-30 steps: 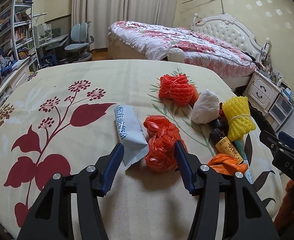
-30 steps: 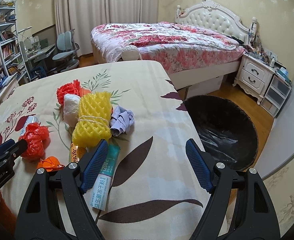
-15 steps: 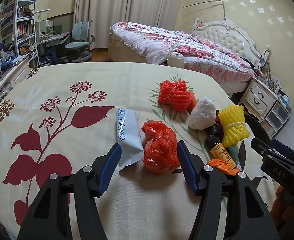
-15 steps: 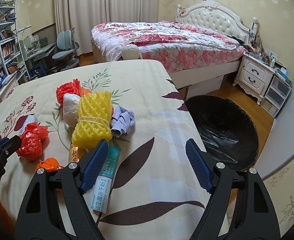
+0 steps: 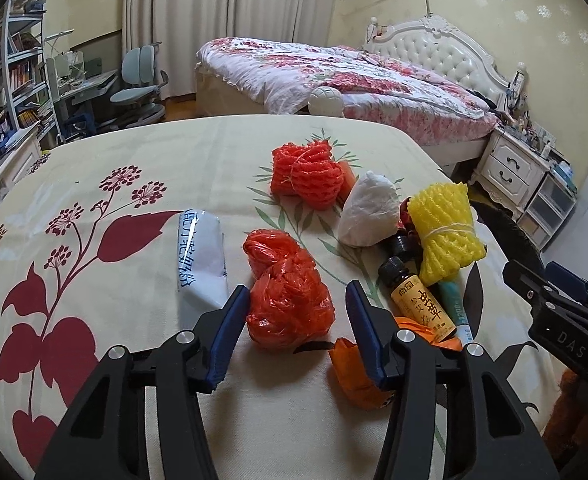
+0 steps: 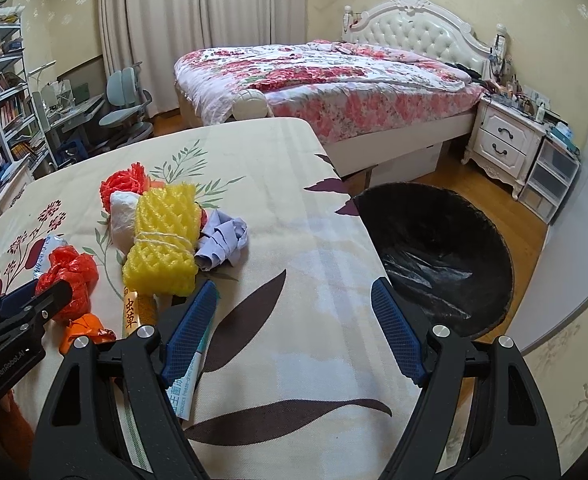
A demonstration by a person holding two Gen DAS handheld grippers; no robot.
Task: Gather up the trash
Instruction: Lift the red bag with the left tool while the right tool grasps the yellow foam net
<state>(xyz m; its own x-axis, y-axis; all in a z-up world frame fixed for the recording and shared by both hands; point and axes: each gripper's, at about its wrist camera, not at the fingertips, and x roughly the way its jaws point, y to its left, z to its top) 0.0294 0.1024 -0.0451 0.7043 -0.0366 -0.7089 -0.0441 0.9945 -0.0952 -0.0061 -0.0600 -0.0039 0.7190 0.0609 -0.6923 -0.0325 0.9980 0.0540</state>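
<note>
The floral-cloth surface [image 5: 133,360] is carrying the trash; the black-lined bin [image 6: 434,248] is standing just beside its right edge. The crumpled red plastic bag [image 5: 287,294] is lying near the surface's front edge, between the closing jaws of the left gripper [image 5: 296,332], not yet visibly pinched. It is likely light, soft and compressible; its bulky middle suits grasping. The right gripper [image 6: 294,330] is hovering spread, empty.
</note>
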